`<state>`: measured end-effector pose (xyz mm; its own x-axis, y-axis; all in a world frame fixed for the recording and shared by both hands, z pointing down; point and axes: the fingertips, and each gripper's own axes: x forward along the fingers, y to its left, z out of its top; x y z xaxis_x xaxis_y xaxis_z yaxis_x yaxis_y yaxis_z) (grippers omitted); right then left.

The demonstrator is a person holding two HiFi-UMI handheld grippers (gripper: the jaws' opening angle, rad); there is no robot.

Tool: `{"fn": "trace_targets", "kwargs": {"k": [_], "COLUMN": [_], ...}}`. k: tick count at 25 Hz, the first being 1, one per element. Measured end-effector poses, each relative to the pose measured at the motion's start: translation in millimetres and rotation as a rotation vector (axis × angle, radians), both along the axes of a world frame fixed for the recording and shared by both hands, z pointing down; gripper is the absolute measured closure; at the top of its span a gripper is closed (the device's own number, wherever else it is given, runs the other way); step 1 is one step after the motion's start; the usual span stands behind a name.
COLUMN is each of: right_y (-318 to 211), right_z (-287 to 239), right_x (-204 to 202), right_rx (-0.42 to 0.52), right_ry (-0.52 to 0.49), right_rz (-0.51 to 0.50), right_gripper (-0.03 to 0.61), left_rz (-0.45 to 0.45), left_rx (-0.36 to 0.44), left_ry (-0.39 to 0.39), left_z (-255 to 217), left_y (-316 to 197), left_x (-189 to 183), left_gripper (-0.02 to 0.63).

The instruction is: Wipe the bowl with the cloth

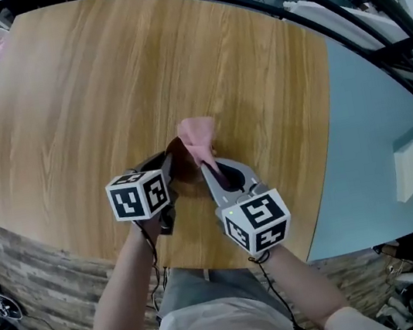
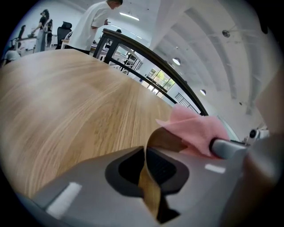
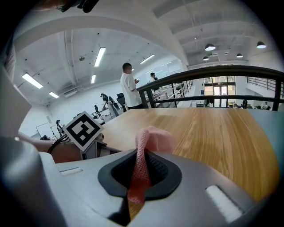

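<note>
Bowl point(image 1: 180, 163), brown and thin-walled, is over the table point(image 1: 99, 84) close to its near edge. The rest of the wooden top lies bare toward the far edge. The left gripper point(image 1: 167, 161) is clamped on the bowl's rim, and the right gripper point(image 1: 208, 168) pinches the pink cloth point(image 1: 198, 140) just above the bowl. The grippers hide most of the bowl, so I cannot tell whether it rests on the table. Right of the table a pale blue surface point(image 1: 371, 117) carries a white box point(image 1: 411, 167). Beyond the table's far edge runs a dark railing point(image 3: 213, 71), and a person point(image 3: 130, 86) stands there.

Over table point(image 1: 99, 84), cloth point(image 1: 197, 140) against bowl point(image 1: 180, 163)
</note>
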<state>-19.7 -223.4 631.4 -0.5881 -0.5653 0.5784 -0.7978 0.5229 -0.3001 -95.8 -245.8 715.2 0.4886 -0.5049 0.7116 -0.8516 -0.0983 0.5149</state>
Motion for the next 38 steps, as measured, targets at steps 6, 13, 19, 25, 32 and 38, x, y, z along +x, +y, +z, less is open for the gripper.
{"fn": "trace_targets", "kwargs": {"k": [6,13,19,25,32,38], "right_y": [11.4,25.1,37.6,56.4,78.2,93.9], "right_z": [-6.0,-38.0,-74.8,-104.0,-140.2,-190.6], "right_x": [-5.1,-11.8,-14.2,-4.5,-6.7,-8.4], "right_rx": [0.014,0.062,0.125,0.173,0.235,0.343], "right_ry": [-0.003,-0.009,0.008,0.076,0.129,0.152], "right_rz": [-0.011,-0.024,-0.042,-0.047,-0.087,-0.117], "right_gripper": [0.56,0.56,0.56,0.56,0.561,0.563], "left_rz": [0.012,0.075,0.17,0.272,0.422,0.433], "left_rx": [0.063,0.217,0.341,0.482,0.638,0.704], "left_ry": [-0.024,-0.084,-0.112,-0.272,-0.577,-0.645], "left_z": [-20.2,-80.4,-139.6,-188.2,-238.6,-284.0], "left_y": [6.7,12.3,29.9,53.3,88.0,114.4], "left_x": [1.3,6.5,22.3,34.7,44.9,52.3], "left_gripper": [0.6,0.6,0.6,0.6,0.6,0.601]}}
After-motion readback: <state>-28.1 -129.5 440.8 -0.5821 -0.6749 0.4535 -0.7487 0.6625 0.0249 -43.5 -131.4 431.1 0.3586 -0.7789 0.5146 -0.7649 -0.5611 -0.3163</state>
